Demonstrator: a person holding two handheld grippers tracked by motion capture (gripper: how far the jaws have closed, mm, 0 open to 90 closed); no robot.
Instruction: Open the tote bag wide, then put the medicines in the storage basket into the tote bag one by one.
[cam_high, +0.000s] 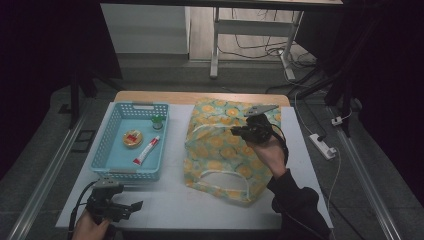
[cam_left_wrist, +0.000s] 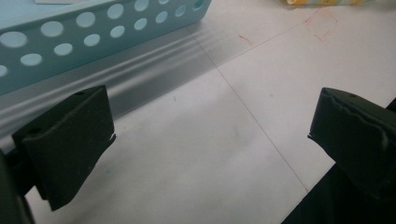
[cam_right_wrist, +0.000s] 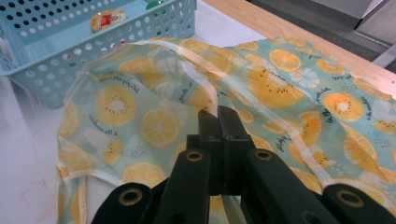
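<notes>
A soft fabric bag (cam_high: 222, 150), pale green with an orange-slice print, lies flat on the white tabletop (cam_high: 170, 200) just to the right of the blue perforated basket (cam_high: 131, 141). The right claw (cam_right_wrist: 218, 116) is over the bag's far half, its jaws pressed together; in the right gripper view they seem to pinch the white strap (cam_right_wrist: 196, 65) or a fold of cloth at the tips, though I cannot tell for certain that anything is actually caught between them. The left claw (cam_high: 131, 207) waits on the near side of the basket, low over bare tabletop, jaws spread wide and holding nothing.

Inside the basket sit a round yellow tin (cam_high: 133, 138), a white tube with a red cap (cam_high: 146, 150) and a small green-topped bottle (cam_high: 158, 122), all well apart from the bag.

The bag looks light and limp. It will sag, fold and slide over the smooth top rather than keep any shape, so lifting it by one spot would probably let the rest hang and the mouth fall shut. The white straps and the stitched rim nearest the basket look like the best places to grip: the webbing is doubled, thicker than the body cloth, and less likely to slip out of the pads. My guess is that two holds, one on each side of the opening, would be needed to spread it.
</notes>
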